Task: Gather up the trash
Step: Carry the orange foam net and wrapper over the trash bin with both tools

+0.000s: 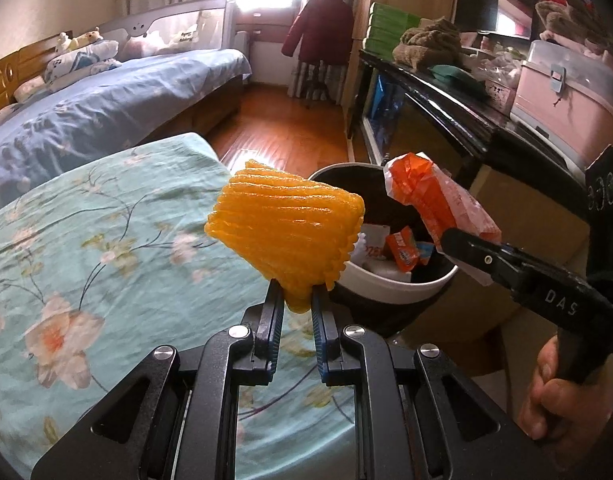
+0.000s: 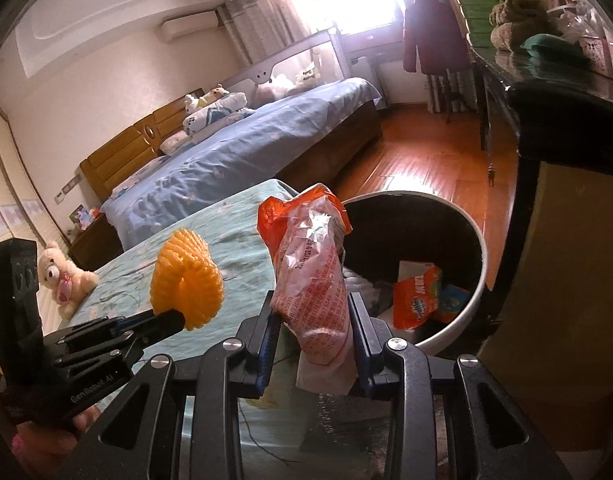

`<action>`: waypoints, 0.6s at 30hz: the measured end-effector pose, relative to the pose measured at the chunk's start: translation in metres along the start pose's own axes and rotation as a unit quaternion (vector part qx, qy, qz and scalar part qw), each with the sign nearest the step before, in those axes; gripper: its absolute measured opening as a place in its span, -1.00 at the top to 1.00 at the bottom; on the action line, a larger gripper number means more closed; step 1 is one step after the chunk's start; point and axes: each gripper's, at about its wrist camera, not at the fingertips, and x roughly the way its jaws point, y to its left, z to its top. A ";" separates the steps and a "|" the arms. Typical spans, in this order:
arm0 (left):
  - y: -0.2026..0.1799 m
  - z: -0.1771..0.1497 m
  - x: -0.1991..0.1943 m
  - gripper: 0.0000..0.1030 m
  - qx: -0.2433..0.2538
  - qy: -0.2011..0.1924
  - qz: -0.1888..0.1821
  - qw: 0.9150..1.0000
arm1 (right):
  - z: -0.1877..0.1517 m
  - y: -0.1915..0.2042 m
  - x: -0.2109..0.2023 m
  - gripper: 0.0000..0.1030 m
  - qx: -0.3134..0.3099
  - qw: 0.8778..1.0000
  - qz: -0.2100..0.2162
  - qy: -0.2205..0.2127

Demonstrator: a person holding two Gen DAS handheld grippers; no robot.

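L tool [image 1: 296,300] clamps yellow foam fruit net [image 1: 286,232] by its lower tip, R tool [image 2: 314,332] pinches orange snack wrapper [image 2: 310,264], both held up near bin [image 1: 390,288] rim (already holding wrappers), prob. to drop in.

White letters "DAS" stand on the black body of the right claw [image 1: 464,246], seen from the left wrist. "GenRobot.AI" is printed on the body of the left claw [image 2: 174,320], seen from the right wrist. The red print on the crumpled wrapper [image 2: 314,280] is too small to read.
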 end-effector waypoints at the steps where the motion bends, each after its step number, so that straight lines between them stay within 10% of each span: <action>1: -0.002 0.002 0.000 0.75 0.002 -0.001 0.000 1.000 | 0.000 -0.001 0.000 0.35 0.002 1.000 -0.001 -0.001; 18: -0.023 0.014 0.011 0.75 0.027 0.001 -0.008 1.000 | 0.006 -0.018 -0.004 0.35 0.012 1.000 -0.019 -0.006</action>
